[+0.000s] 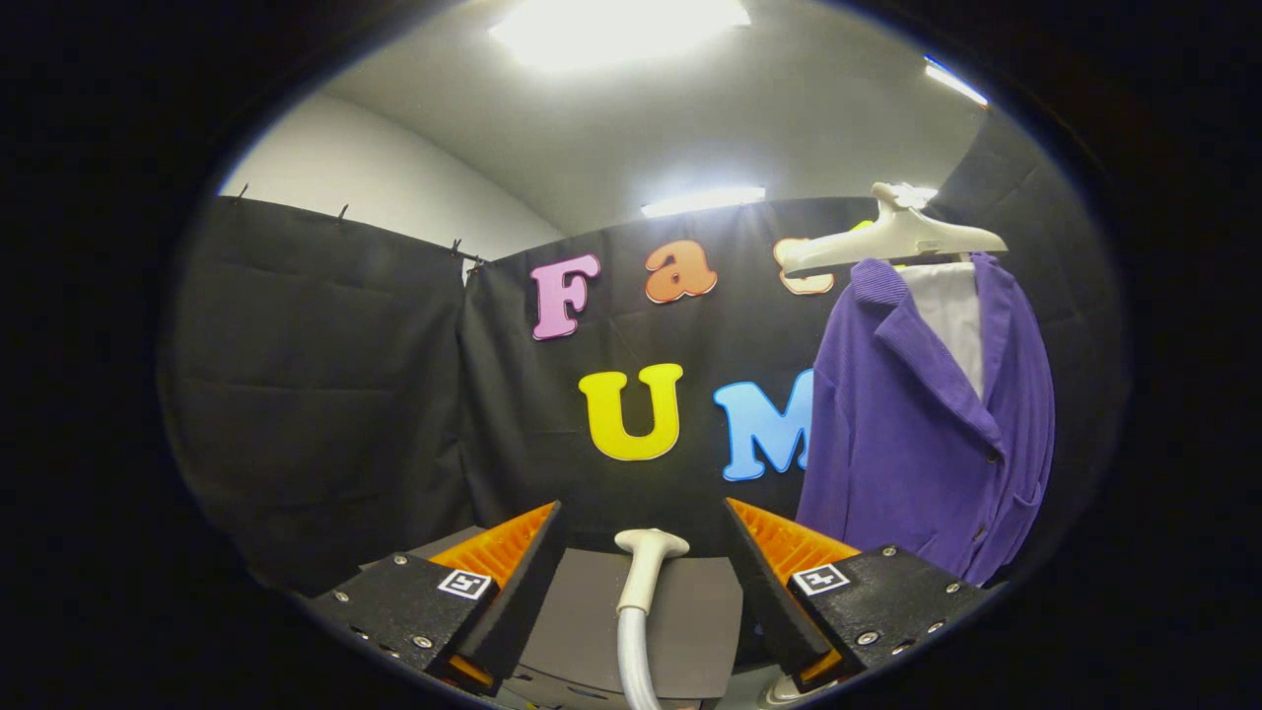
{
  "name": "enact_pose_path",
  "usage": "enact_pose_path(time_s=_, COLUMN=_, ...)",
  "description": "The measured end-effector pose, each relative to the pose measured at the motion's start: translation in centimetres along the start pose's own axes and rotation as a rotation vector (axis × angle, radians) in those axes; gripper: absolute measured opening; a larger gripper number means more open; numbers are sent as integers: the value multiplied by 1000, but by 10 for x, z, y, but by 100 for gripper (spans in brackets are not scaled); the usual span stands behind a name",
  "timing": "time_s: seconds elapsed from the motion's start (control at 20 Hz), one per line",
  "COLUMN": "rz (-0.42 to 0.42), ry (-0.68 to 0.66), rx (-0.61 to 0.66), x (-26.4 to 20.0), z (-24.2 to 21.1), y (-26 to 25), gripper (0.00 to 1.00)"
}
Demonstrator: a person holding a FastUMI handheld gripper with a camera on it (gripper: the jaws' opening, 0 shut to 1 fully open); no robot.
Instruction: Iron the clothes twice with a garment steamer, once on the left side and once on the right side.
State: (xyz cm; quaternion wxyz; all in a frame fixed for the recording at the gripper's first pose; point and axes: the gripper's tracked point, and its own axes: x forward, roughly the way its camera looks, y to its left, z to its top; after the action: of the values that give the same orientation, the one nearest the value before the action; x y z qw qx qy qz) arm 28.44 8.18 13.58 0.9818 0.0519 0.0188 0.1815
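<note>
**Fingers spread around the steamer handle, jacket hanging off to the right**

The gripper [644, 537] is holding its two fingers wide apart, with neither one touching anything. The garment steamer [643, 577] is standing upright between them: a pale handle with a flared top, and a light hose running down from it. It is resting on a grey tabletop [592, 621] that is stretching out beneath the fingers.

Black cloth [325, 394] is forming the booth's walls behind the table, hanging in soft folds and pinned along its upper edge. Above it, a white wall [365, 187] and a pale ceiling [769, 108] are showing, with bright ceiling lights [621, 25] glaring overhead.

Beyond the right finger, a purple jacket [917, 424] is hanging on a cream hanger [897, 242] in front of the cloth, with a white garment [951, 311] showing inside its open collar.
</note>
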Motion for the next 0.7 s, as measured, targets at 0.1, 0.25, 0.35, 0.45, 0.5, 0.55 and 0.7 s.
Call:
enact_pose_path(time_s=0.1, rz=25, ry=30, rx=15, x=22, z=-3, y=1, gripper=94)
enact_pose_path(time_s=0.25, rz=25, ry=69, rx=49, x=56, z=-6, y=-5, gripper=95)
enact_pose_path(time_s=0.35, rz=30, ry=98, rx=65, x=78, z=-12, y=-11, gripper=94)
enact_pose_path(time_s=0.45, rz=43, ry=165, rx=111, x=106, z=-29, y=-12, gripper=95)
enact_pose_path(time_s=0.5, rz=45, ry=209, rx=140, x=118, z=-39, y=-14, gripper=95)
enact_pose_path(time_s=0.55, rz=45, ry=241, rx=171, x=126, z=-47, y=-16, gripper=95)
enact_pose_path(time_s=0.7, rz=37, ry=317, rx=238, x=150, z=-69, y=-20, gripper=95)
